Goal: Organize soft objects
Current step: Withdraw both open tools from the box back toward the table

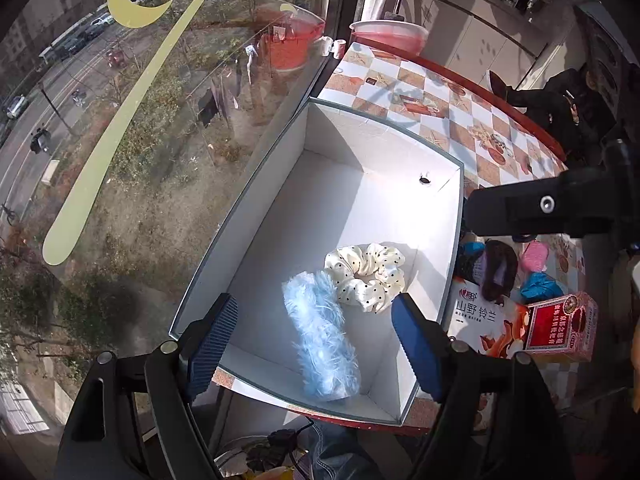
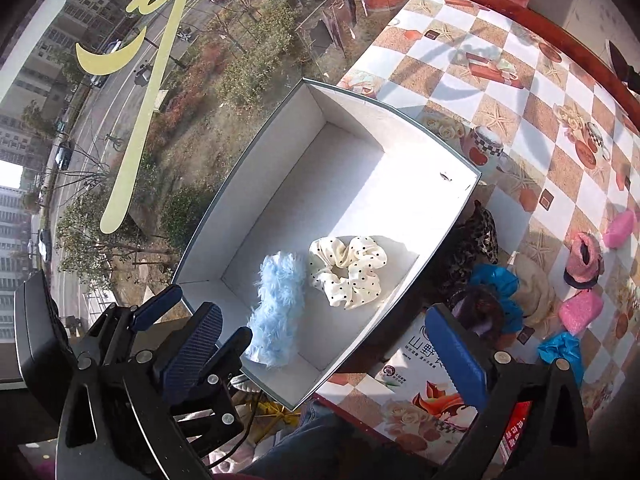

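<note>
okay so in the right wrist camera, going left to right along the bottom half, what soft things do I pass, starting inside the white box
Fluffy blue scrunchie → cream polka-dot scrunchie, both inside the white box → outside it, leopard-print scrunchie → pink fuzzy scrunchie.

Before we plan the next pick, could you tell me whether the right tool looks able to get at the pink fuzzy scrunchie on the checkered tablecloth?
Probably yes: the right tool is open and empty, and the pink fuzzy scrunchie lies uncovered on the checkered tablecloth, outside the white cardboard box.

fluffy blue scrunchie (image 1: 322, 340), matt cardboard box (image 1: 276, 160)
</note>
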Demonstrator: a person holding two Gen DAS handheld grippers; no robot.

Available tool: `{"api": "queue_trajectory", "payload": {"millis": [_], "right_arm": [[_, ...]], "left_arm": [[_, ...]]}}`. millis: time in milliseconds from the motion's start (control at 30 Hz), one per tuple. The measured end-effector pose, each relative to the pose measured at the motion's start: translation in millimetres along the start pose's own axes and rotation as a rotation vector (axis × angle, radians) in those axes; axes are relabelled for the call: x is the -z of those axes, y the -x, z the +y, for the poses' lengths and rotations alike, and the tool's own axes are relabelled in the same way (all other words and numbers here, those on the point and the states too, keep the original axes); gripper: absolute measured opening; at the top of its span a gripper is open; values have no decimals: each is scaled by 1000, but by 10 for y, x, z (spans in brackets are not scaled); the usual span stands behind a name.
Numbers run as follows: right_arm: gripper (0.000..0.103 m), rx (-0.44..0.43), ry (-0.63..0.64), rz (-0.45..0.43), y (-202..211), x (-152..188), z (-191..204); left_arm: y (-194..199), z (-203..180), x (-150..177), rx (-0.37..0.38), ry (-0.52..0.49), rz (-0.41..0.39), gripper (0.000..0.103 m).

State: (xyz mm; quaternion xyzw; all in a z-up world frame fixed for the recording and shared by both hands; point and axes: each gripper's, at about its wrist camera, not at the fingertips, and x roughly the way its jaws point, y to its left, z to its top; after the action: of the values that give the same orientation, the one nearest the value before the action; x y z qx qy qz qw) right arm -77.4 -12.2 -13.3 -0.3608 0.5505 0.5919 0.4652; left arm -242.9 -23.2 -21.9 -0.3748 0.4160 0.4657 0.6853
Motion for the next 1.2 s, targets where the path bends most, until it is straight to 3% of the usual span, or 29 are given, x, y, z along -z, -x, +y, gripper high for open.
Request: {"api": "queue_trajectory", "payload": {"millis": [167, 333, 467, 600, 733, 1000, 1200], "right_arm": [[103, -25, -92, -72, 419, 79, -251], [102, -75, -159, -107, 728, 272, -438], [103, -135, -234, -129, 883, 438, -573], [102, -173, -276, -159, 1032, 560, -671], [103, -197, -316, -204, 1217, 675, -786], [102, -214, -416, -300, 1558, 873, -1108], [103, -200, -490, -369, 1788, 1064, -1411]], "left_arm": [[694, 122, -275, 263, 112, -185, 87], [1592, 110, -739, 665, 206, -357, 103], [2290, 17, -1170, 1024, 293, -488, 103], [3024, -276, -1489, 1322, 221, -558, 103], [3625, -626, -1621, 1589, 79, -559, 103], [3935, -1100, -1643, 1782, -33, -435, 103], [3962, -1369, -1596, 1825, -92, -378, 103]]}}
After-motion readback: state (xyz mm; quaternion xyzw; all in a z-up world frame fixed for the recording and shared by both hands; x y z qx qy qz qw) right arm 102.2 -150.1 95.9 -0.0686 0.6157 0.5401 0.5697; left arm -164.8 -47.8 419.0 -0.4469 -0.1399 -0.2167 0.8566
